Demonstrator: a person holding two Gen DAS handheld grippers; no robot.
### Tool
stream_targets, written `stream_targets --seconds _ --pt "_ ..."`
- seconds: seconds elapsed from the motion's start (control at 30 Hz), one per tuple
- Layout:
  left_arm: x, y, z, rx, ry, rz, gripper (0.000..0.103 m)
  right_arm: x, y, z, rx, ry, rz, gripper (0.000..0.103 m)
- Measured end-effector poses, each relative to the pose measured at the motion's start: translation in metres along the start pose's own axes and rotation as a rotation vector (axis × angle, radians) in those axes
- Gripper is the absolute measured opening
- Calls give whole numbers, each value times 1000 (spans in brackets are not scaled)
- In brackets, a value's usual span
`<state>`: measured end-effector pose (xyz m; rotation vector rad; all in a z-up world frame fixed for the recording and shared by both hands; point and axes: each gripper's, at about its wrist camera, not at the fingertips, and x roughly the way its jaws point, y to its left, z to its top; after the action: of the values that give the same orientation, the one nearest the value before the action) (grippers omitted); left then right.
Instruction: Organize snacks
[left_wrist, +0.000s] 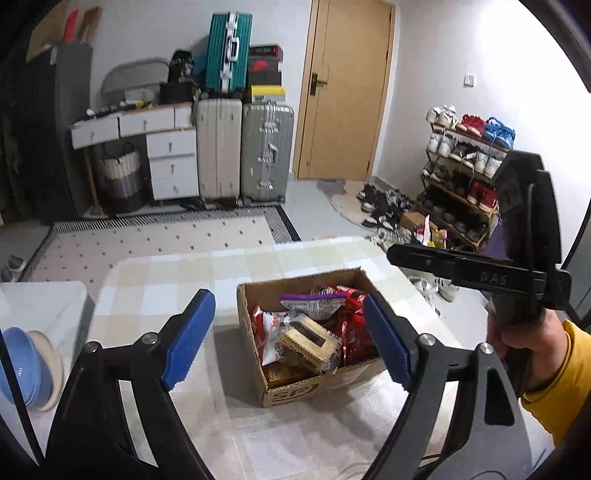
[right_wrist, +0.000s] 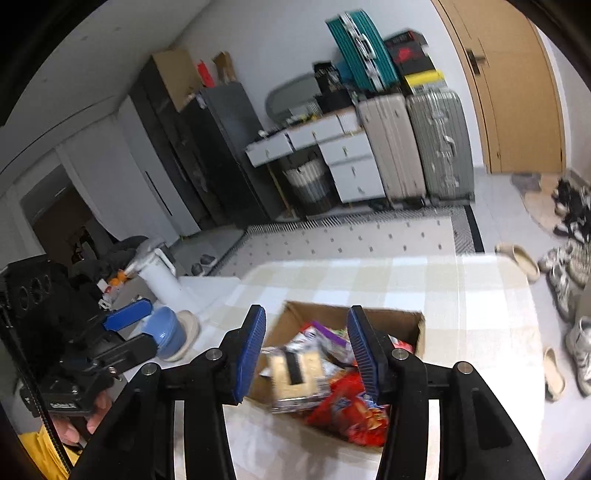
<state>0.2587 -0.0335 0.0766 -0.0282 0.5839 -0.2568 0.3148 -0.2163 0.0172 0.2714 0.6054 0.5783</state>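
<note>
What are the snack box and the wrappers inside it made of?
Box: looks like corrugated cardboard, matte brown, raw cut rim, printed lettering on the front. Red wrappers: likely plastic or foil film, glossy and crinkled. Cracker pack: clear film, biscuits visible through it.

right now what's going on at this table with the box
A person holds a two-finger tool in each hand over a cardboard box full of snack packets on the checked table. The left tool is open and holds nothing. The right tool is open too, narrower, also holding nothing. A biscuit pack lies on top. Bowls sit to the left.
</note>
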Motion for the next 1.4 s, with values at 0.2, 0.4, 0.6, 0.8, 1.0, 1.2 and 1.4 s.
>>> stream_targets --seconds 0.2,0.4,0.6,0.8,1.0,1.2,1.4 --pt "-66 -16 9 38 -84 37 91 -55 52 3 -86 -98 12 52" --pt "-137 -35 12 89 -188 94 102 -110 95 -2 -148 -193 34 76" --pt "-195 -45 13 68 -266 131 102 -165 120 -23 -199 -326 38 97" --pt "-235 -47 4 43 -335 191 102 -199 128 -66 -276 -433 -1 102" --pt "-230 -45 -26 24 -348 220 102 -194 109 -118 -272 -466 -97 102" --pt "-165 -29 -78 3 -299 243 102 -158 66 -165 -216 -436 -176 102" --pt "-84 -7 -138 -32 -183 237 102 -121 30 -194 -178 -407 -225 102"
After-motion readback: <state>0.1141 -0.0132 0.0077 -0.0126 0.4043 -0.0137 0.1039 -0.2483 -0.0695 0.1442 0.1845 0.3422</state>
